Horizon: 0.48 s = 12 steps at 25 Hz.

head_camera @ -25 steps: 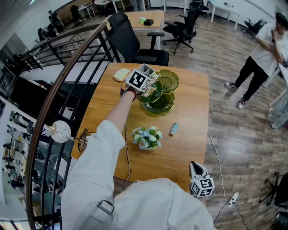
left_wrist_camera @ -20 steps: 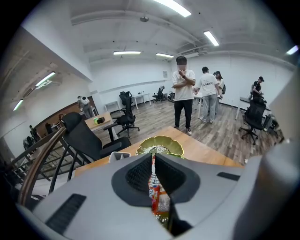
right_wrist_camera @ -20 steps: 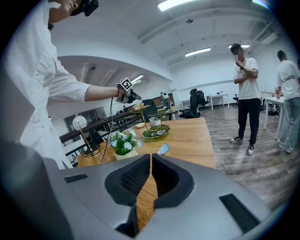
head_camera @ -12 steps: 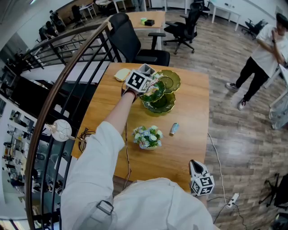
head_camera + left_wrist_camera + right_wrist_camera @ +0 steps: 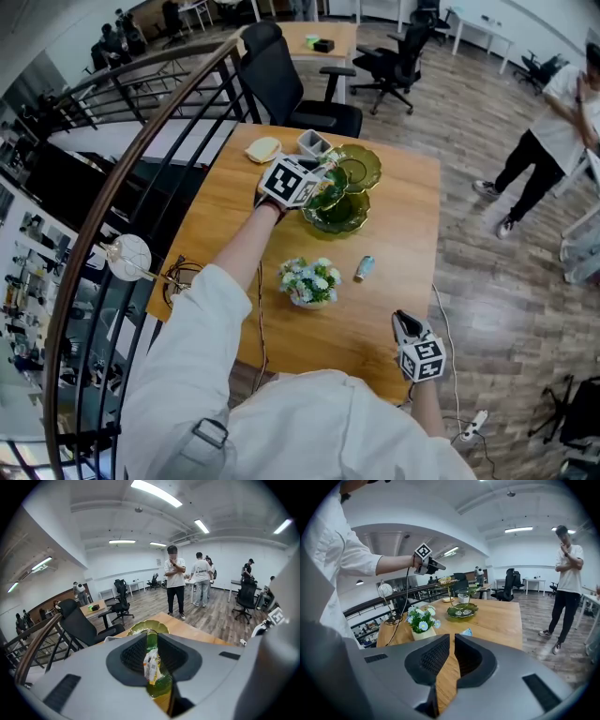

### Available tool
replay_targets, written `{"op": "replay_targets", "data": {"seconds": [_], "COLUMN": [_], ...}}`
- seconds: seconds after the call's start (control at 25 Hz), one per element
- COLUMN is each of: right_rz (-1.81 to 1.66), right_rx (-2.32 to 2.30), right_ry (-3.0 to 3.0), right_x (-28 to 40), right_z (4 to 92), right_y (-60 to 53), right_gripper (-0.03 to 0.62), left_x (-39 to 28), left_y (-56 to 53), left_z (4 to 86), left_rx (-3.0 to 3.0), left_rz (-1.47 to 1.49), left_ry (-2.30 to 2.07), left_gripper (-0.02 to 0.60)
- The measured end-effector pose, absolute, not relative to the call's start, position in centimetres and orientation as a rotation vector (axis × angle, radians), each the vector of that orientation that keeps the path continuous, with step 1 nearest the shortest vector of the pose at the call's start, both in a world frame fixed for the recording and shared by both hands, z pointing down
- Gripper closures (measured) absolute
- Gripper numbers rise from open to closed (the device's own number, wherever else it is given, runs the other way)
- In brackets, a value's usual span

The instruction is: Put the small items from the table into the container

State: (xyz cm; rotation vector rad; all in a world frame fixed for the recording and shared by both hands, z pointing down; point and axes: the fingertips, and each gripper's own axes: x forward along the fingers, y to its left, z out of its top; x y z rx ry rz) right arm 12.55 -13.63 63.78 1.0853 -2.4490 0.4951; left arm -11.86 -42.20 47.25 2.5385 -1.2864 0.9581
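Nearest to me, my right claw [image 5: 405,326] is clenched on nothing; its view shows only bare table [image 5: 394,216] between the two closed jaws. A little further, one small blue packet [image 5: 363,269] lies on the table, just beside the pot of flowers [image 5: 307,283] and apart from it, so I judge this one is waiting to be collected. Further again, my left claw [image 5: 151,641] is above the green tiered dish [image 5: 361,173]. It has a small white and yellow packet [image 5: 151,665] between its jaws, which are opening at this moment. The pads seem to touch the packet on both sides, so I think it is not dropped yet. Some small pale things [image 5: 462,612] already lie in the lower bowl of the dish. Behind the dish stand a white box [image 5: 314,142] and a flat yellow thing [image 5: 262,149]; I cannot tell if they belong to the task. My judgement: the work is well along, with this packet and the blue one remaining.
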Motion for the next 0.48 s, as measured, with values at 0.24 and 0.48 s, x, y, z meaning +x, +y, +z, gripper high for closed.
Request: {"op": "replay_targets", "data": {"seconds": [0.24, 0.48], "right_rz": [0.333, 0.071], "right_rx": [0.936, 0.749], "right_ry": [-2.41, -2.322], "right_x": [11.5, 10.4], "right_z": [63.9, 64.4], "right_y": [-16.9, -20.3], "right_gripper": [0.576, 0.576], "left_x": [-11.5, -10.7], "left_y": [-38.8, -35.0], "left_z": [46.1, 45.4], "left_rx": [2.59, 2.643], "left_rz": [0.885, 0.779], "left_ry": [-1.269, -1.231], "left_gripper": [0.514, 0.512]}}
